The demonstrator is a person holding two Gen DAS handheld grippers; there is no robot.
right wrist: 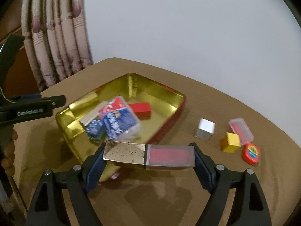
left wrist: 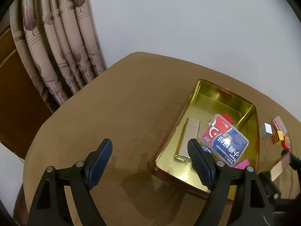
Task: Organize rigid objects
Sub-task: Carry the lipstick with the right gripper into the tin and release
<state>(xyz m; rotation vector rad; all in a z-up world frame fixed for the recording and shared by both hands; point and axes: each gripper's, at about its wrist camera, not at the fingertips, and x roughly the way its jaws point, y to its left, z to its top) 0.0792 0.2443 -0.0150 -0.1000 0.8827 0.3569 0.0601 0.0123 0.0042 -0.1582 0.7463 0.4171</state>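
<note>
Fingers of your right gripper (right wrist: 148, 156) are clamping a long tube (right wrist: 150, 155) by its two ends, one end gold and speckled, the other clear with pink inside. You are carrying it crosswise, lifted off the table (right wrist: 188, 98) and hanging just over the near rim of the gold tin (right wrist: 160, 90).

Your left gripper (left wrist: 150, 156) is standing wide apart with nothing between its fingers, and its jaws are opening a little more. It is hovering over bare tabletop at the tin's left side, with one fingertip overlapping the tin's edge in the left wrist view.

Inside the tin you are already keeping a clear plastic box with a red and blue label (left wrist: 224, 138), a flat silver bar (left wrist: 187, 137), a red block (right wrist: 141, 109), a small blue packet (right wrist: 95, 130) and a pink piece (left wrist: 241, 164) near the front wall.

Outside the tin, on the table to its right, four things are waiting: a silver block (right wrist: 205, 128), a yellow cube (right wrist: 231, 142), a clear case with a red insert (right wrist: 241, 130) touching the cube from behind, and a round red and blue item (right wrist: 251, 153) just beside the cube.

A patterned curtain (left wrist: 56, 37) is hanging behind the table's far left corner.
</note>
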